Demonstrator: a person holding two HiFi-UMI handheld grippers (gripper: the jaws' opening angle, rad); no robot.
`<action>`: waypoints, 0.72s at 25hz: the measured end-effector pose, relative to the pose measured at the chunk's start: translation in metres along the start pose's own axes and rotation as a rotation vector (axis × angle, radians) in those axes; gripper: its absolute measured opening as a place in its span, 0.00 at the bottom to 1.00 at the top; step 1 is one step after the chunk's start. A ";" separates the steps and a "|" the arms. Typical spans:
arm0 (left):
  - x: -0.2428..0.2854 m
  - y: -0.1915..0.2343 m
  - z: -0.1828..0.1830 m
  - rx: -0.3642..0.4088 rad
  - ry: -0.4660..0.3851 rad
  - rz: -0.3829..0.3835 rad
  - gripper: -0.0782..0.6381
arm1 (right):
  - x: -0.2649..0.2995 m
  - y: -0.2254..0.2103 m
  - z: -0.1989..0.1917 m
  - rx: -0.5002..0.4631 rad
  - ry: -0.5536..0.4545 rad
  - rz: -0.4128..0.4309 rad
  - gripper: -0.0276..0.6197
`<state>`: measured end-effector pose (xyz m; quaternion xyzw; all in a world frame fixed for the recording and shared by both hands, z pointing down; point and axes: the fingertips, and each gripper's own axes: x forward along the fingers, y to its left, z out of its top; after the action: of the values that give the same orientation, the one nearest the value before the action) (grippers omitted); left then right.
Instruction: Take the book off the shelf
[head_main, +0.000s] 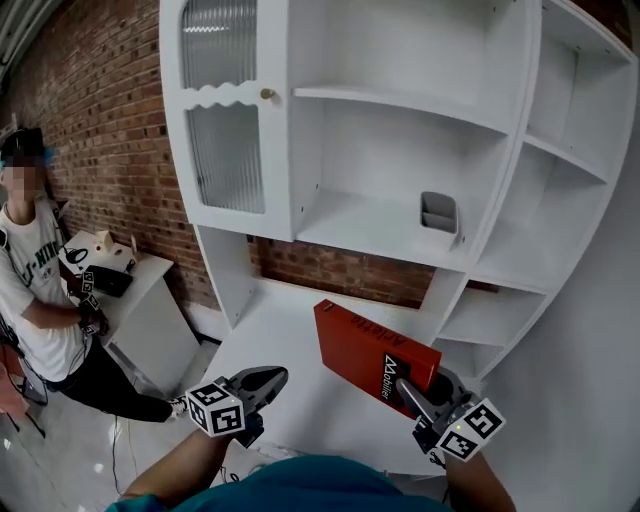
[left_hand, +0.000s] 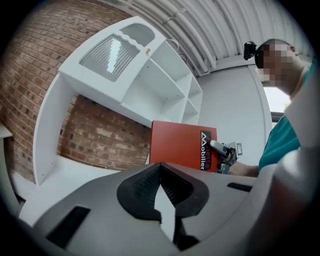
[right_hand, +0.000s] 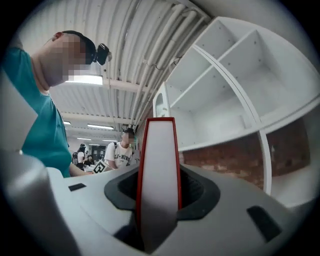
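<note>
A red book (head_main: 370, 350) with white lettering on its cover hangs tilted above the white desk surface (head_main: 290, 360) of the shelf unit (head_main: 400, 150). My right gripper (head_main: 425, 392) is shut on its lower right corner. In the right gripper view the book (right_hand: 159, 170) stands edge-on between the jaws, its white page block facing the camera. My left gripper (head_main: 262, 385) is shut and empty at the lower left, over the desk's front. From the left gripper view the book (left_hand: 182, 142) shows past the closed jaws, with the right gripper (left_hand: 224, 151) holding it.
A small grey holder (head_main: 438, 212) stands on the middle shelf. A cabinet door with ribbed glass (head_main: 222, 110) fills the unit's upper left. A person in a white shirt (head_main: 40, 290) stands by a low white table (head_main: 140, 290) at the left, before a brick wall (head_main: 100, 90).
</note>
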<state>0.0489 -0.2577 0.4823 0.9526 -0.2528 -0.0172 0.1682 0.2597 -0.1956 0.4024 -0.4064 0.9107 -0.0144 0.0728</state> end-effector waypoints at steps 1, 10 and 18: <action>-0.006 0.008 -0.005 -0.009 0.002 -0.001 0.13 | 0.004 -0.001 -0.021 0.023 0.022 -0.025 0.31; -0.048 0.093 -0.020 -0.007 0.067 -0.038 0.13 | 0.044 -0.002 -0.145 0.144 0.195 -0.266 0.31; -0.045 0.128 -0.031 -0.053 0.086 -0.040 0.13 | 0.065 -0.006 -0.155 0.160 0.258 -0.308 0.31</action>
<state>-0.0471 -0.3302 0.5513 0.9526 -0.2257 0.0139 0.2037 0.1991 -0.2533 0.5486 -0.5283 0.8357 -0.1496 -0.0152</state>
